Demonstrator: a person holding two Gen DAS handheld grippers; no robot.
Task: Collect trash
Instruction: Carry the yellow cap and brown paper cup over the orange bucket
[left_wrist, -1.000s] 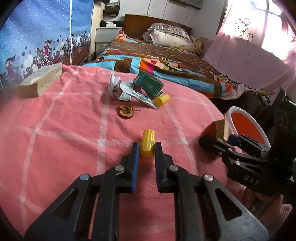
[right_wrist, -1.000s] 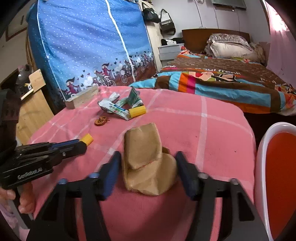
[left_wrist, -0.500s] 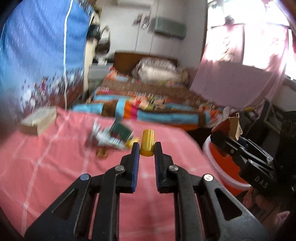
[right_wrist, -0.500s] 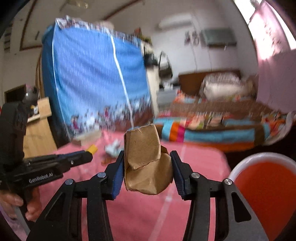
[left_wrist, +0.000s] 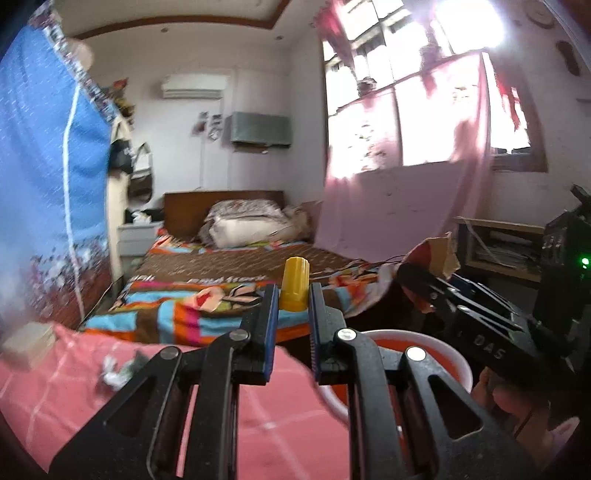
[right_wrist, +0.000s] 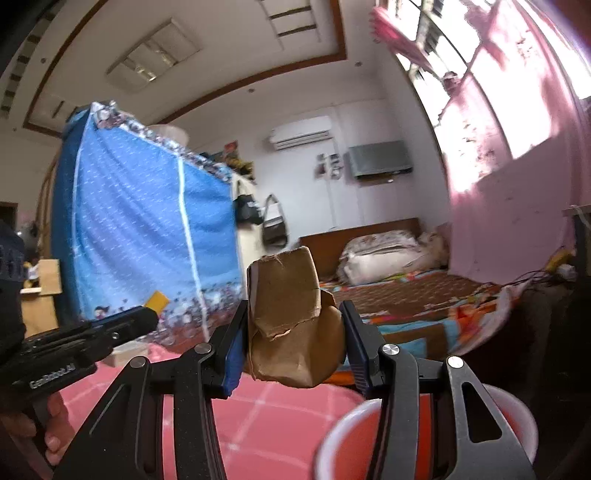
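Both grippers are held about level, above the pink desk (left_wrist: 55, 398). The left gripper (left_wrist: 291, 295) has its fingers closed narrowly on a yellow cap (left_wrist: 294, 282), long axis upright, sticking out past the tips. The right gripper (right_wrist: 293, 332) is half open, its fingers clamped on a crumpled cardboard scrap (right_wrist: 291, 325) that stands upright, above the red bin (right_wrist: 517, 417).
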